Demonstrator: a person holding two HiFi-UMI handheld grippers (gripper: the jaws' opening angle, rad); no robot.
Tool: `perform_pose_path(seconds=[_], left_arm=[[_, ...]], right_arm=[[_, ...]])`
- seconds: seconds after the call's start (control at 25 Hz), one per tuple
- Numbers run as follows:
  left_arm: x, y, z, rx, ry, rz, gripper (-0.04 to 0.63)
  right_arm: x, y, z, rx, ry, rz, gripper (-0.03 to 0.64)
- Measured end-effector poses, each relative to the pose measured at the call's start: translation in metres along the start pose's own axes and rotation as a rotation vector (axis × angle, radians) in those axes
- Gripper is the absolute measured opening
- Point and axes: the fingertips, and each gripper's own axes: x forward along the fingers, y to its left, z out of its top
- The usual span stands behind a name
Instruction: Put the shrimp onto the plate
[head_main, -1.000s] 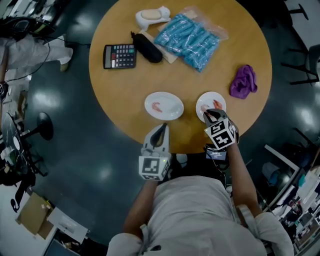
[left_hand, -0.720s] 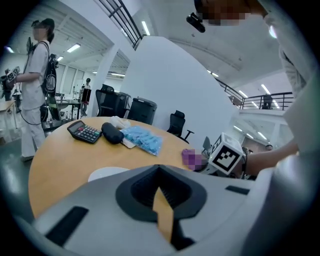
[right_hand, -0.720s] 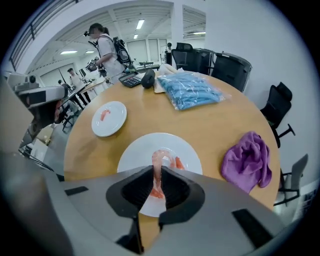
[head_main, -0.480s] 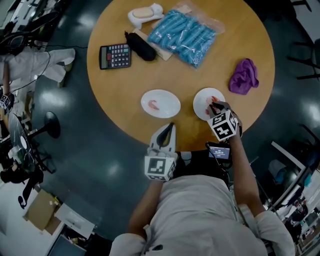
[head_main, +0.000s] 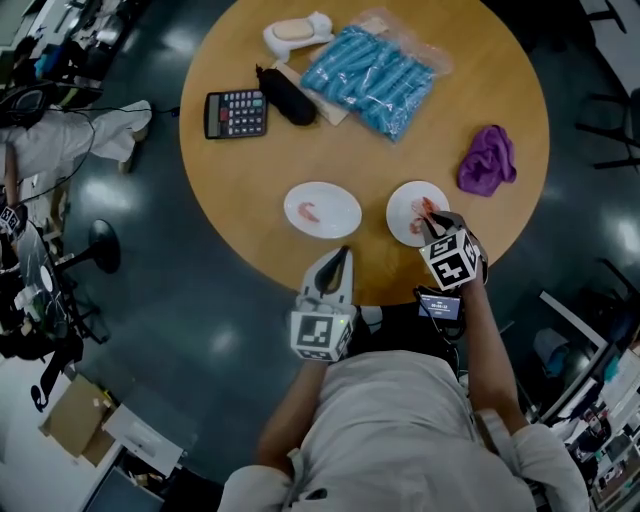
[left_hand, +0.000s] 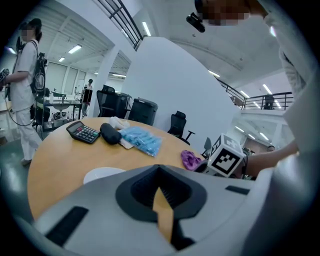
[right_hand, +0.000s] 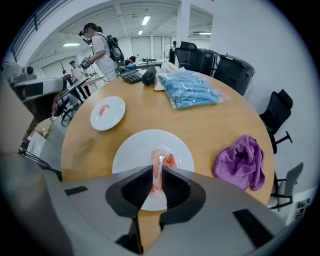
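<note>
Two white plates sit near the front of the round wooden table. The left plate (head_main: 322, 209) (right_hand: 107, 113) carries one pink shrimp (head_main: 310, 211) (right_hand: 104, 108). My right gripper (head_main: 433, 222) (right_hand: 156, 175) hangs over the right plate (head_main: 404, 218) (right_hand: 131, 156) and is shut on a shrimp (right_hand: 157, 165) that sticks out past its tips. A second pink piece (right_hand: 171, 161) lies on that plate beside it. My left gripper (head_main: 336, 264) (left_hand: 159, 176) is shut and holds nothing, at the table's near edge in front of the left plate (left_hand: 102, 174).
At the back of the table are a calculator (head_main: 237, 113), a black case (head_main: 290, 95), a bag of blue items (head_main: 375, 73) and a white object (head_main: 297, 33). A purple cloth (head_main: 488, 160) (right_hand: 242, 162) lies right of the right plate. People stand beyond the table.
The right gripper has edged slightly farther over the right plate. The left gripper stays at the table's near edge. The head camera shifted a little.
</note>
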Motion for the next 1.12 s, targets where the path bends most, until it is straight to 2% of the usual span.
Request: perform_pose_path(seconds=[0.24,0.44,0.88,1.12], left_arm=[[-0.004,0.000,0.005,0.001,-0.017,0.003,0.008],[-0.012,0.008,0.005,-0.006,-0.030,0.026,0.008],[-0.044,0.054,0.001,-0.037,-0.052,0.090,0.008],[-0.062,0.085,-0.004,-0.050,-0.047,0.117,0.008]], right_arm=[[-0.027,0.006,0.003,0.021,-0.044,0.021,0.017],[-0.033,0.042,0.019,-0.043,-0.076,0.119,0.017],[-0.011,0.147,0.115,-0.220,-0.180,0.232,0.017],[0.018,0.187,0.153,-0.279,-0.180,0.261,0.022]])
